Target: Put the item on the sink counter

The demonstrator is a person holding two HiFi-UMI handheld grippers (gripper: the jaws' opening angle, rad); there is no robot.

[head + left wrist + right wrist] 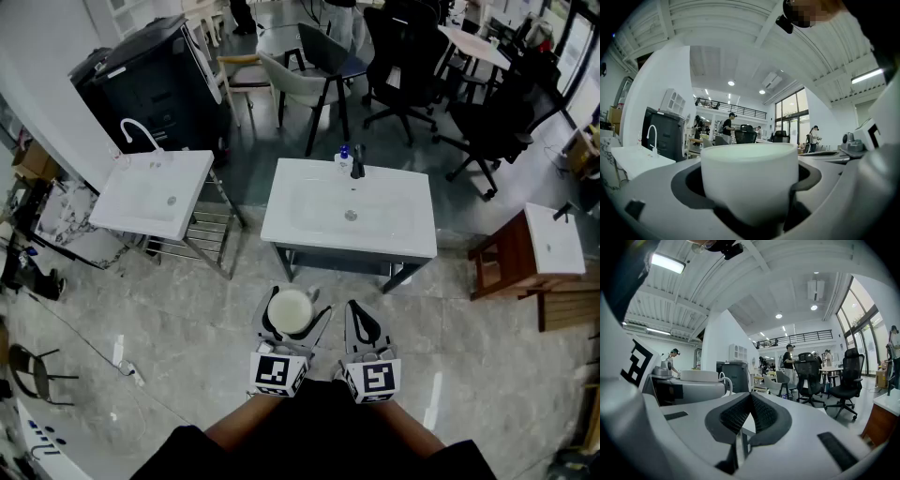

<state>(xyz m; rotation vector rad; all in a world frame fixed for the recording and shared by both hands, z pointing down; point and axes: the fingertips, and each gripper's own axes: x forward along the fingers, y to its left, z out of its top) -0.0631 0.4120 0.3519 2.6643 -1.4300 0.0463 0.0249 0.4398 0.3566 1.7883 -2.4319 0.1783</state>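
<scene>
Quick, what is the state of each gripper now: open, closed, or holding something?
Left gripper: closed on a white cup.
Right gripper: closed, holding nothing.

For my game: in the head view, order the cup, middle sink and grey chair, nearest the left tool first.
1. cup, between the left tool's jaws.
2. middle sink, straight ahead.
3. grey chair, behind the sink.

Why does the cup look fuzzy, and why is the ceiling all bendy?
Left gripper view: the cup is so close to the lens that it looks soft, and the wide lens bends the ceiling beams. Right gripper view: same bending, plus a glaring ceiling lamp. Head view: sharper, evenly lit, bulging toward its edges.
</scene>
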